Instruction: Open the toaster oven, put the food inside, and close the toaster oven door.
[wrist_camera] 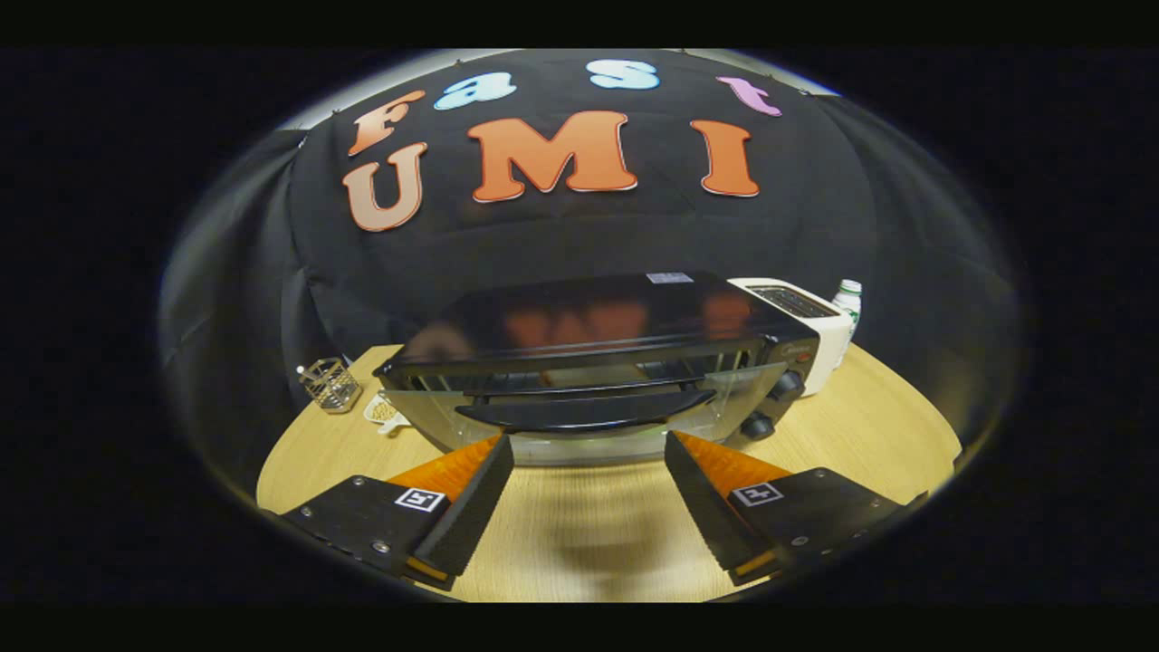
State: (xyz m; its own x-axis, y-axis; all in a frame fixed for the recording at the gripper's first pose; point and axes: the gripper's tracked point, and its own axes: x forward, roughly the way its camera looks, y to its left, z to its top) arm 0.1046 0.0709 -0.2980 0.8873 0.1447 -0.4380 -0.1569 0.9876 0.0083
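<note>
Center frame, on the round wooden table, sits the toaster oven — black, glossy top, w/ two knobs stacked on its right side. Its glass door appears tilted partway open toward the camera, the dark bar handle running across it; wire rack visible through the glass behind. Something pale lies on that rack at mid-oven, too blurred to tell what.

Bottom of frame: the gripper, fingers spread wide apart, nothing between them but bare tabletop. Both fingertips end just short of the door's lower edge, one at lower left, one at lower right — not touching the oven as far as can be seen.

Right of the oven, upper right of the table: a white slot toaster just beside it, and a bottle w/ a white cap behind that. Left side, mid-frame: a small wire basket near the table edge, plus a little white dish close to the oven's left corner, contents unclear.
</note>
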